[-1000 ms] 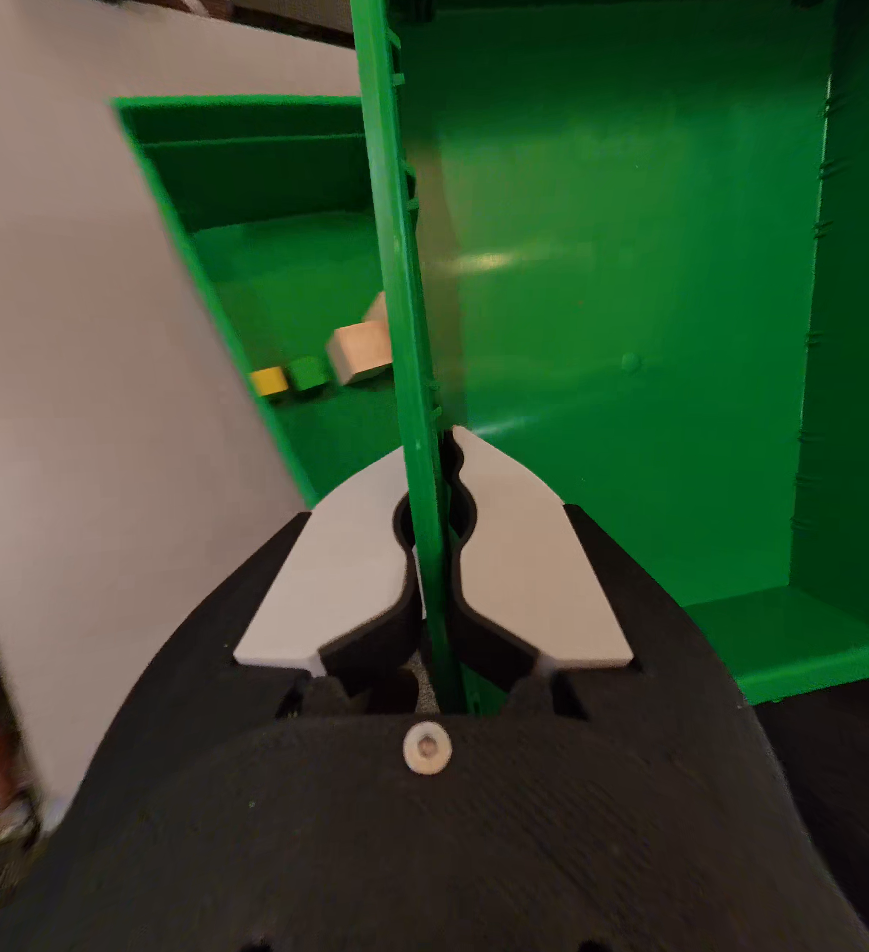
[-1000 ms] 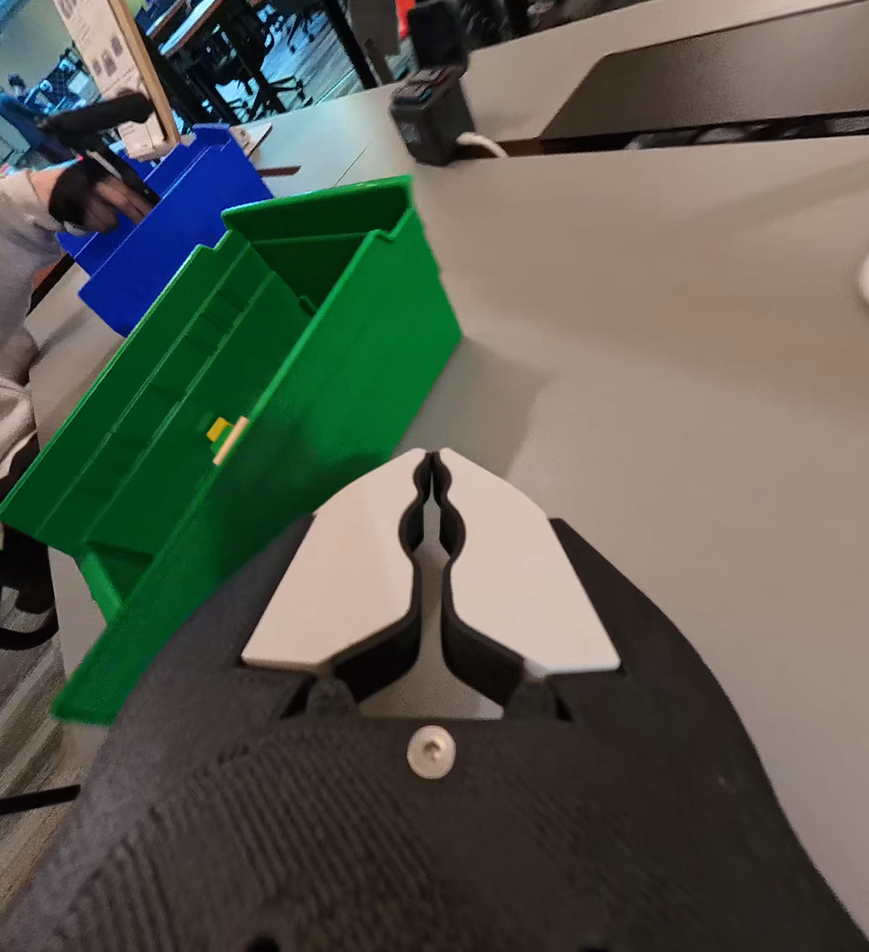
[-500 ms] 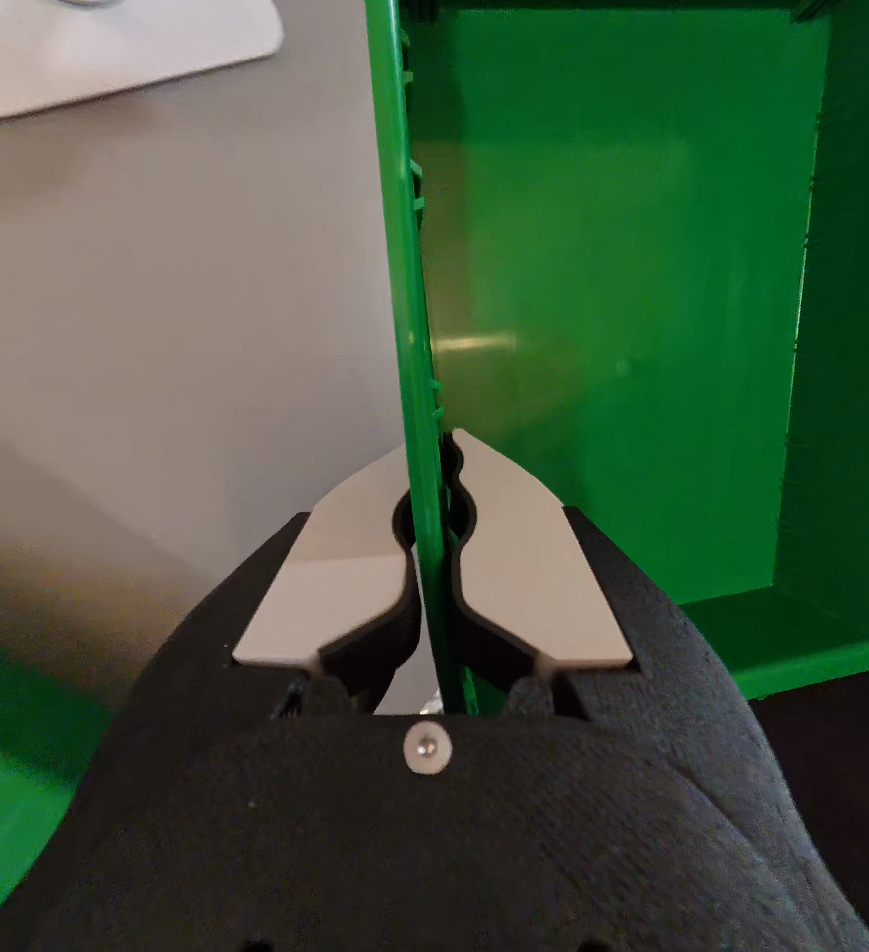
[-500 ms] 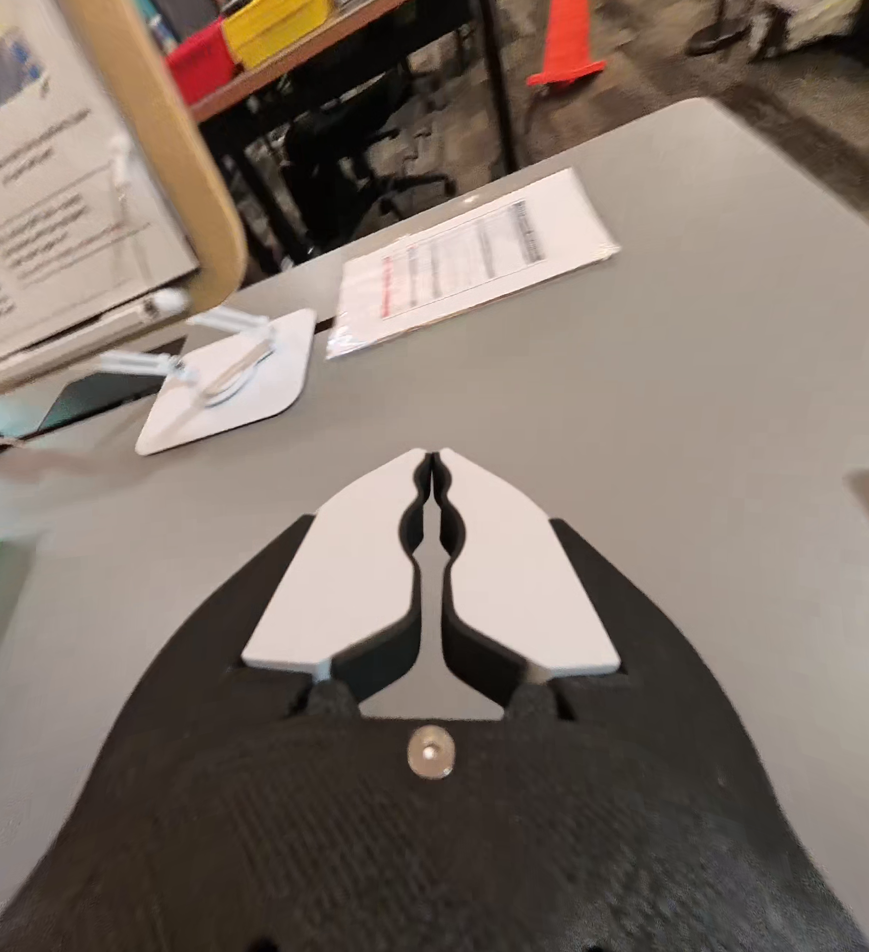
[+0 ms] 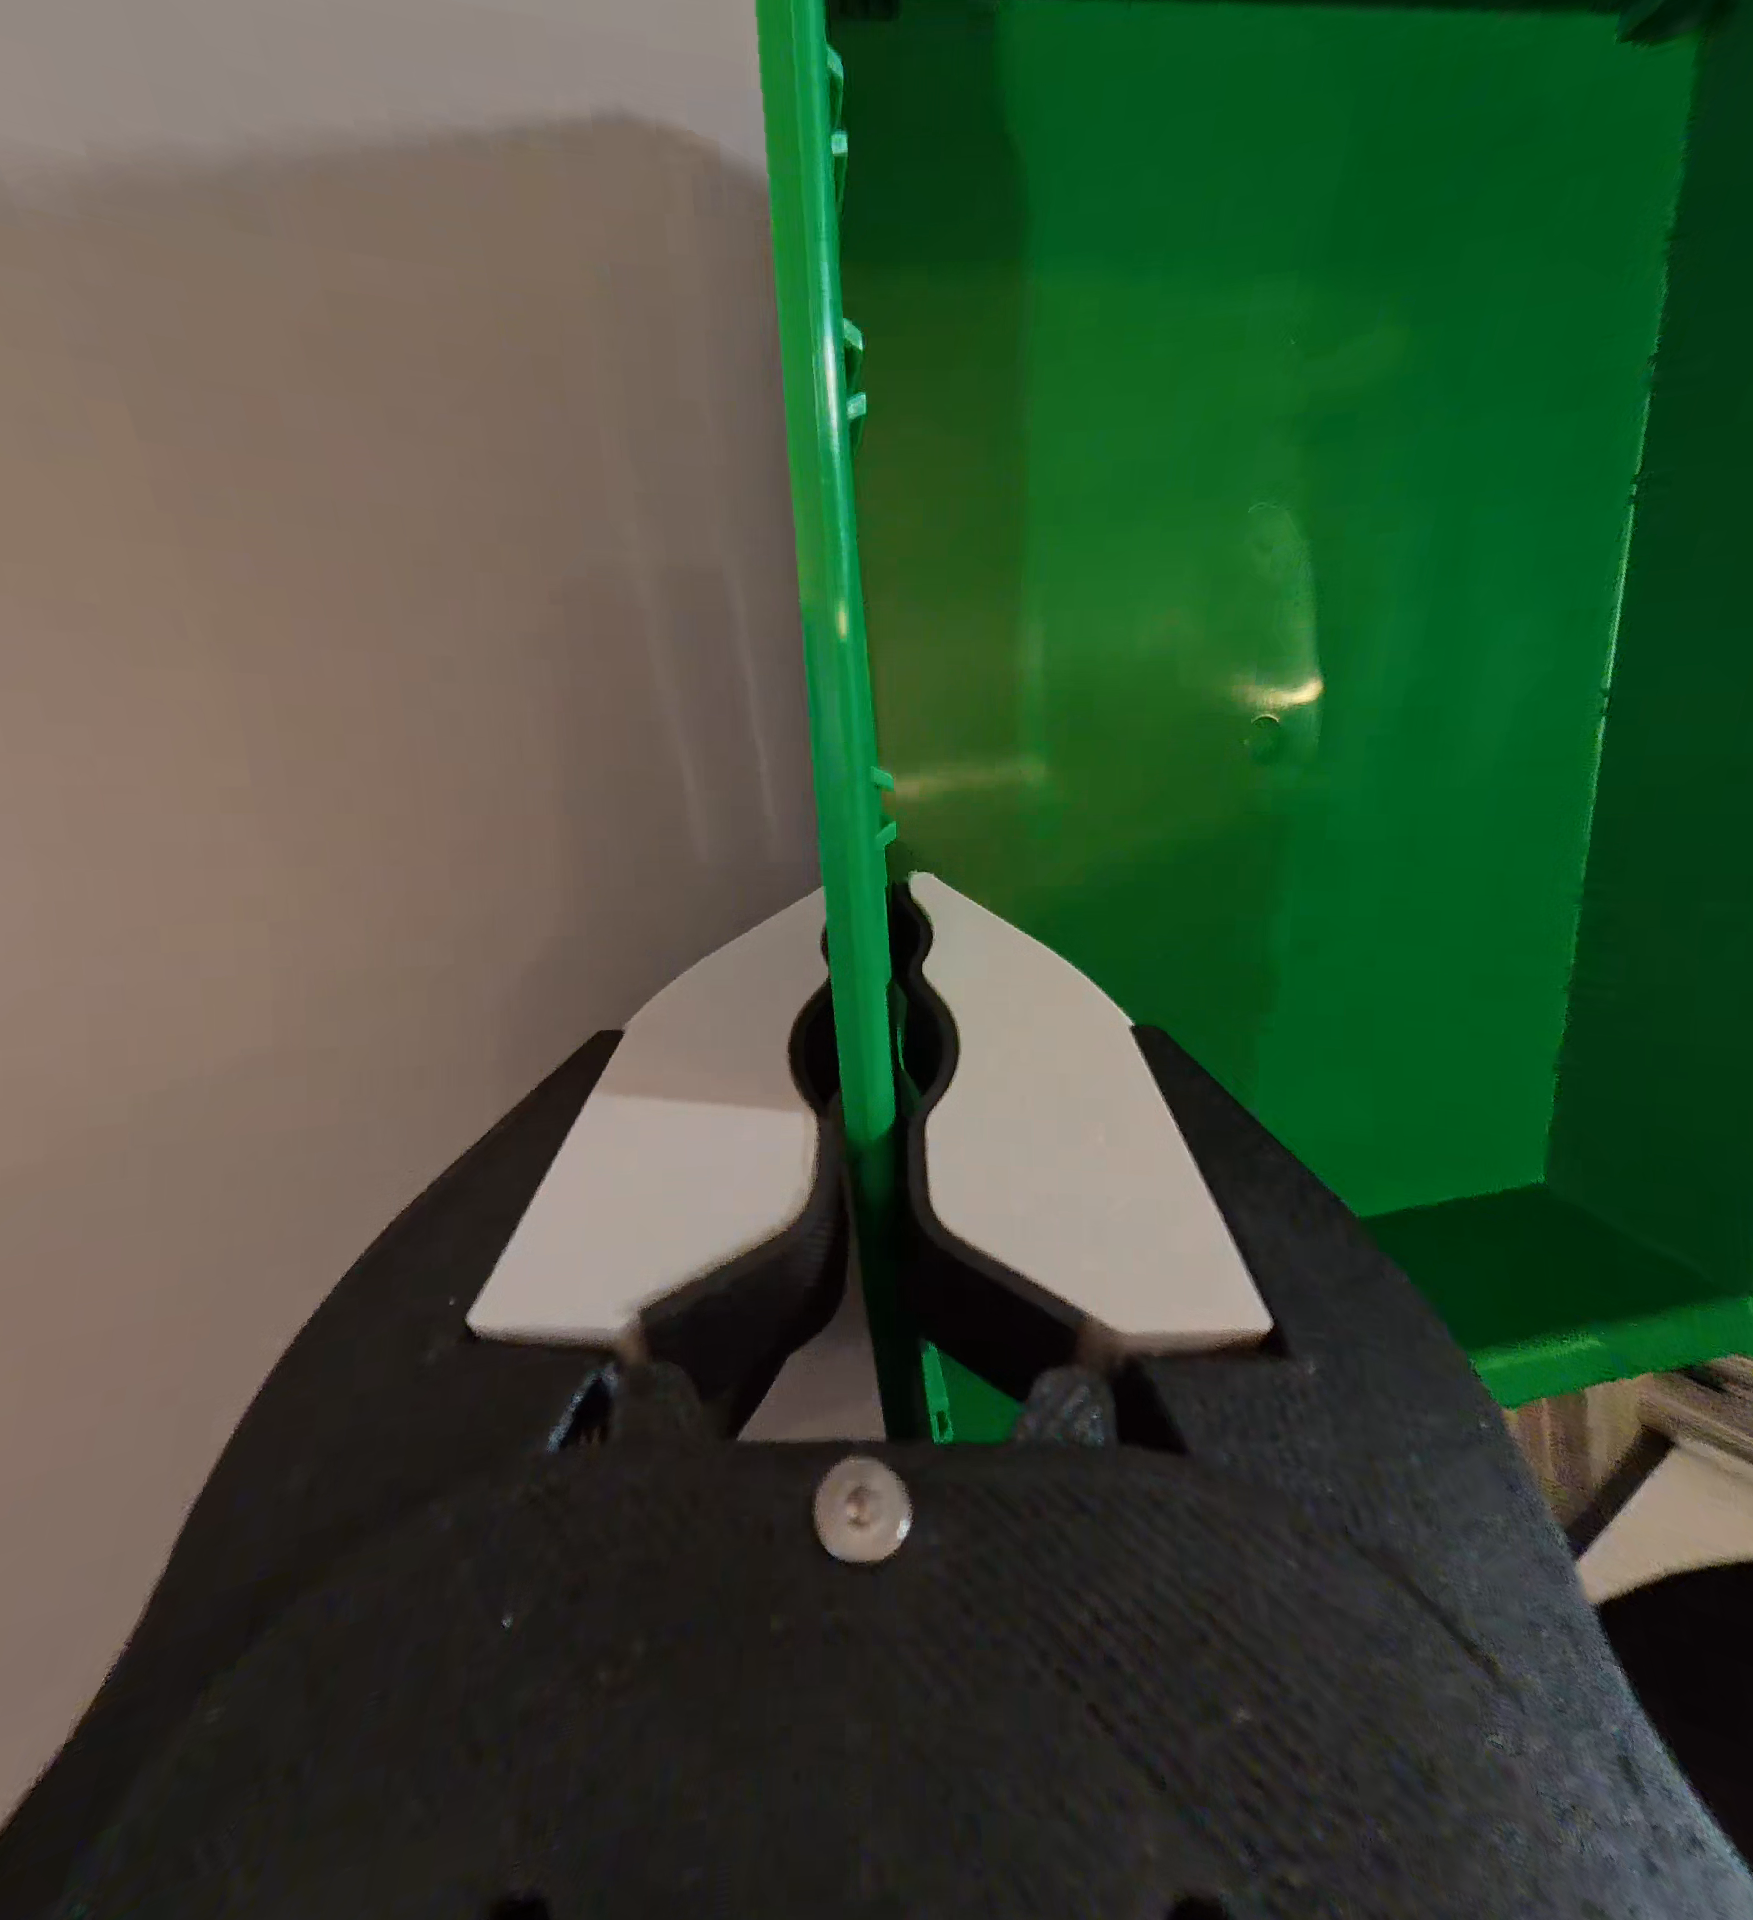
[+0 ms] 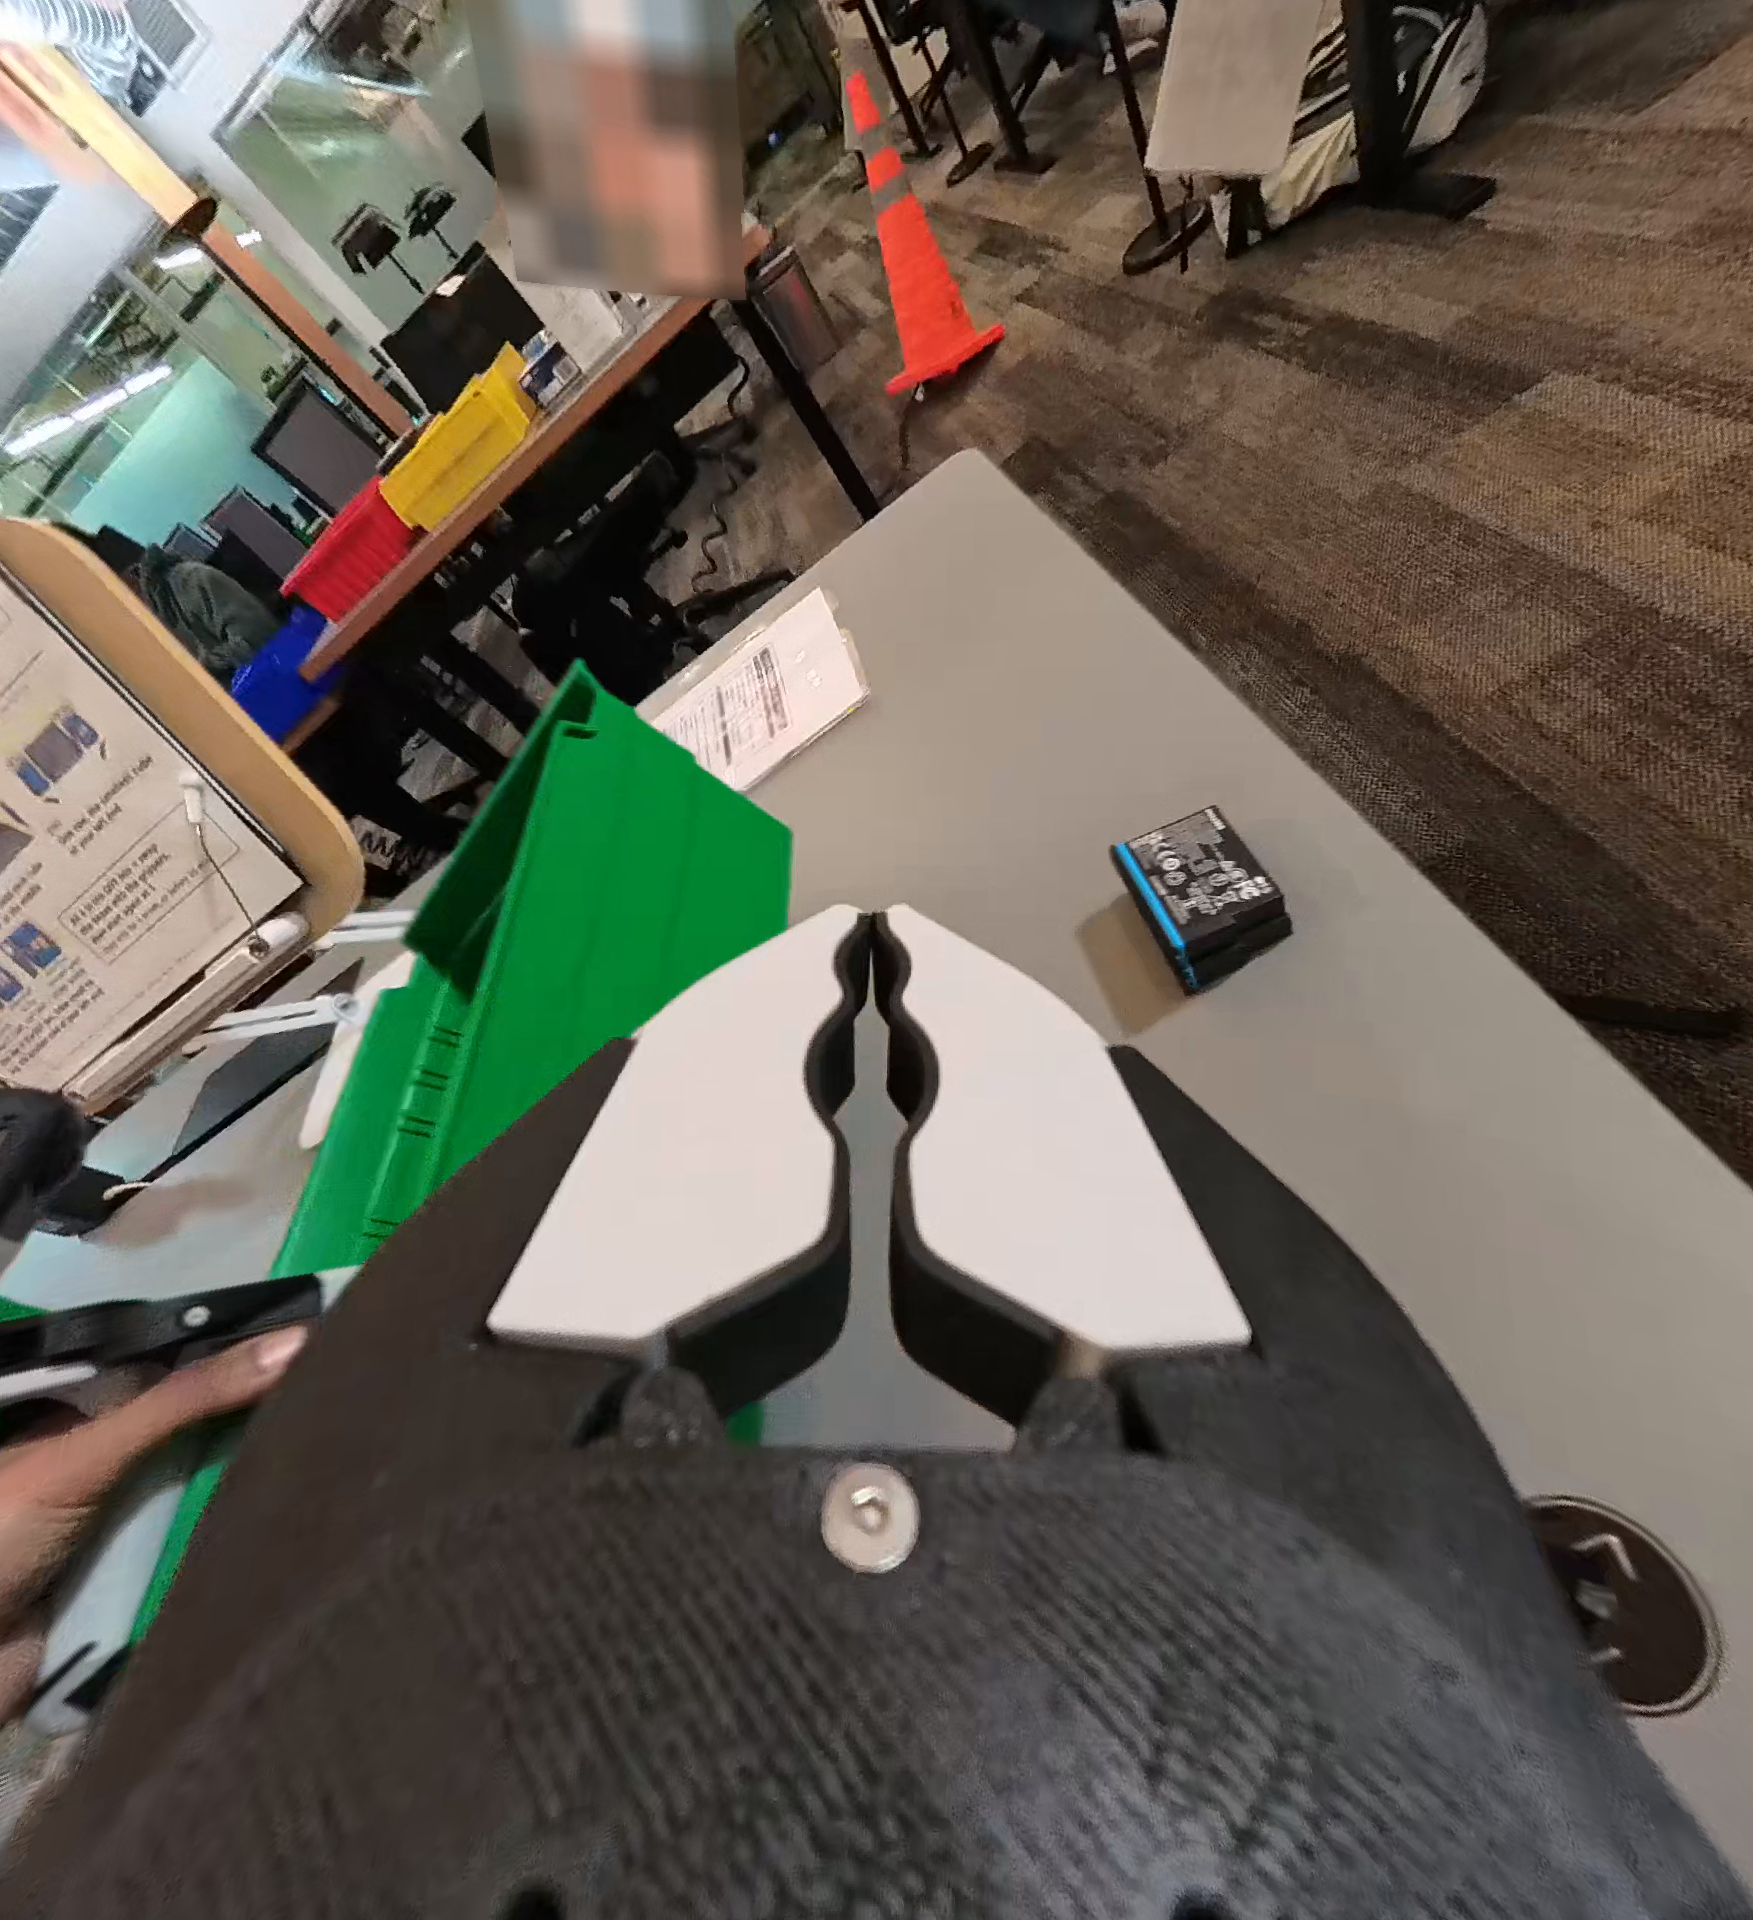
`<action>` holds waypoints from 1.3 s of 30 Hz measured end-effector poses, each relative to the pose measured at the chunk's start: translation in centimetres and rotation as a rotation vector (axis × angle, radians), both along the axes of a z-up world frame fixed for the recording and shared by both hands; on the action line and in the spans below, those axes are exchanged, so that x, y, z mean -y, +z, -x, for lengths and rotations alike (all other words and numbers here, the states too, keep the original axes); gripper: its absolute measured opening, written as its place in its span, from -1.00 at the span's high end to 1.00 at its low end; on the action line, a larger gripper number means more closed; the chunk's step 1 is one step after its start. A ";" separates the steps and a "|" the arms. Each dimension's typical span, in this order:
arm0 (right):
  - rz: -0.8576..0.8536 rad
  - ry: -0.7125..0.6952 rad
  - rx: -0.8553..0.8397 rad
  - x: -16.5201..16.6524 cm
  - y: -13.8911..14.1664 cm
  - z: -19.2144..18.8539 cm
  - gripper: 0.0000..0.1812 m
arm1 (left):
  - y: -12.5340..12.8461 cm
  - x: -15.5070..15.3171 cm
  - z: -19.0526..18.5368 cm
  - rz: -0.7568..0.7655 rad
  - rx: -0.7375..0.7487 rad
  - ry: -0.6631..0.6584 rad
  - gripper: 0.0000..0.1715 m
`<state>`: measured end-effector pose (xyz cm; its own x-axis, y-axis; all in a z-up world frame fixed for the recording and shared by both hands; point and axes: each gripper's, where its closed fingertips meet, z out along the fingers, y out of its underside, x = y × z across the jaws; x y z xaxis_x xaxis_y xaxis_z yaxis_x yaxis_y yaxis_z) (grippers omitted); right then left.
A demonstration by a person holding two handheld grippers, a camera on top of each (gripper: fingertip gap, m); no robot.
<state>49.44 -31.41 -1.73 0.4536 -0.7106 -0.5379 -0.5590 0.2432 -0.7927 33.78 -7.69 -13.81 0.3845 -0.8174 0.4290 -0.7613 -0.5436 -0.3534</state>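
My left gripper (image 5: 864, 894) is shut on the thin side wall of a green plastic bin (image 5: 1267, 623). The wall runs straight up between the two white fingers, and the bin's bare inside shows to the right. The grey table (image 5: 332, 623) lies to the left of the wall. My right gripper (image 6: 870, 920) is shut and holds nothing, above the grey table (image 6: 1215, 1195). In the right wrist view the green bin (image 6: 623, 883) stands tilted at the left, and a hand (image 6: 72, 1455) holds the other gripper's handle at the lower left.
A small black block with a blue edge (image 6: 1199, 896) lies on the table right of my right gripper. A white printed sheet (image 6: 768, 717) lies near the far table edge. A board on a white stand (image 6: 103, 831) is at the left. An orange cone (image 6: 913, 239) stands on the carpet.
The right gripper has swung round from the bin and table to face the table's far corner and the room. The left gripper keeps its hold while the bin has turned; the second bin has left view.
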 end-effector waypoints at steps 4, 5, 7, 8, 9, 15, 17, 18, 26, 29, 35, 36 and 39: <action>-0.002 -0.024 -0.002 1.9 -0.4 -0.9 1.00 | -1.1 1.0 -2.3 -0.041 -0.051 0.045 0.89; -0.010 -0.030 -0.003 2.3 -0.4 -1.1 1.00 | -1.1 1.2 -2.8 -0.054 -0.062 0.046 0.90; -0.026 -0.048 -0.001 3.1 -0.3 -1.5 1.00 | -1.0 1.9 -3.9 -0.038 -0.059 0.068 0.89; -0.027 -0.055 0.003 3.5 -0.2 -1.6 1.00 | -1.0 2.4 -4.3 -0.029 -0.064 0.075 0.86; -0.027 -0.057 0.008 3.7 0.0 -1.6 1.00 | -0.8 2.7 -4.8 -0.027 -0.057 0.083 0.80; -0.054 -0.064 0.050 4.0 1.3 -1.4 0.97 | -0.2 4.7 -5.7 0.002 -0.052 0.062 0.64; -0.060 -0.069 0.063 4.1 1.7 -1.3 0.94 | 0.0 5.0 -5.4 0.012 -0.034 0.044 0.63; -0.056 -0.066 0.072 4.1 2.0 -1.2 0.93 | 0.2 5.0 -5.2 0.012 -0.026 0.027 0.62; -0.027 0.016 0.192 1.4 5.8 0.8 0.75 | 4.1 6.8 1.6 0.065 0.139 -0.252 0.48; 0.040 0.044 0.246 -0.3 6.7 1.8 0.71 | 5.4 6.7 6.1 0.123 0.241 -0.276 0.61; 0.238 0.191 0.379 -6.9 7.4 5.9 0.60 | 6.5 1.2 15.2 -0.201 0.361 -0.344 0.62; 0.258 0.223 0.390 -8.5 7.1 6.9 0.56 | 6.8 -0.1 16.4 -0.287 0.380 -0.344 0.63; 0.268 0.333 0.411 -13.1 5.7 11.1 0.56 | 7.8 -3.6 19.6 -0.480 0.422 -0.323 0.72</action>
<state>38.32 -18.35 3.95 0.8086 -0.5811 -0.0923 -0.2046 -0.1307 -0.9701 14.14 -4.09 -6.05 -0.0279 -0.9983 0.0520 -0.6038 -0.0247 -0.7967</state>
